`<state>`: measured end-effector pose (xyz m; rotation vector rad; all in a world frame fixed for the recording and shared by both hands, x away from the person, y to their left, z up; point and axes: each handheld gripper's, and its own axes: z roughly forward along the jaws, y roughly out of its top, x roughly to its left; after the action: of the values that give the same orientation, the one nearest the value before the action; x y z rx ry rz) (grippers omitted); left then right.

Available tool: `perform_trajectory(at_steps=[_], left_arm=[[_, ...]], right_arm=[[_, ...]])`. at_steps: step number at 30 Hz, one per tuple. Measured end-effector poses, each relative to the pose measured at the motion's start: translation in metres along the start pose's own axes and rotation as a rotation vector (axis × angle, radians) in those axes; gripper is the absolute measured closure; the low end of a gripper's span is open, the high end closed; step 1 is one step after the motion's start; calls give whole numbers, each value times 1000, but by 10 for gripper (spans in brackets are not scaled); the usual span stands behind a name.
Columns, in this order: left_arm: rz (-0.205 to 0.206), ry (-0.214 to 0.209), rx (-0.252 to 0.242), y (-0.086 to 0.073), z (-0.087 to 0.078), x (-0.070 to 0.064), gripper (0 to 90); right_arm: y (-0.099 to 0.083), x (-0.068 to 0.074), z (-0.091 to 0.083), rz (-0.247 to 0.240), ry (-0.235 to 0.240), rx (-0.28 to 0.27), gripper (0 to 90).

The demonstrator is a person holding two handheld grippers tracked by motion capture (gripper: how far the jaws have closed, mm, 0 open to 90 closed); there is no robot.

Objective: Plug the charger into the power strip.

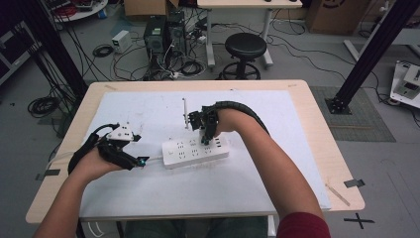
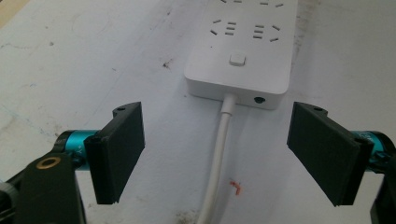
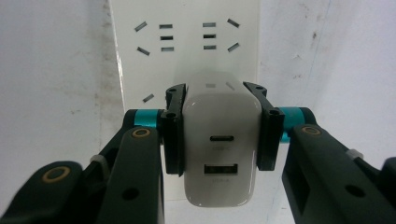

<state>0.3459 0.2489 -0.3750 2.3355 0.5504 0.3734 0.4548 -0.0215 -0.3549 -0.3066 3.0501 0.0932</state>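
Clamped between the right gripper jaws at frame centre, a white charger sits directly over the power strip, which runs lengthwise mid-frame. Left gripper, jaws wide apart, straddles its cord end.

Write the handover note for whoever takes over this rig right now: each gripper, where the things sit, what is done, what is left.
Right gripper: shut on the white charger, held over the power strip, jaws gripping its two sides.
Left gripper: open, holding nothing, at the strip's cable end with the white cable running between its jaws; it does not touch the strip.
The strip lies flat on the white mat, its switch near the cable end.
Done: charger picked up and brought to the strip.
Left: whether the charger is fully seated in a socket cannot be told; probably press it home, then release.
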Motion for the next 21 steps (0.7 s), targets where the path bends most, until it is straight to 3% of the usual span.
perform_trajectory(at_steps=[4,5,12,13,18,21], left_arm=[[6,0,0,1,1,-1,191],[4,-3,-1,0,0,-1,191],[1,-2,4,0,1,1,191],[4,-1,8,0,2,0,191],[5,-5,10,0,2,-1,191],[-1,-5,7,2,3,0,191]], right_arm=[[3,1,2,-5,4,19,637],[2,-2,9,8,19,14,638],[5,2,10,-1,-3,25,638],[2,-3,10,20,23,10,638],[6,1,12,6,6,30,639],[6,-2,13,11,22,33,639]])
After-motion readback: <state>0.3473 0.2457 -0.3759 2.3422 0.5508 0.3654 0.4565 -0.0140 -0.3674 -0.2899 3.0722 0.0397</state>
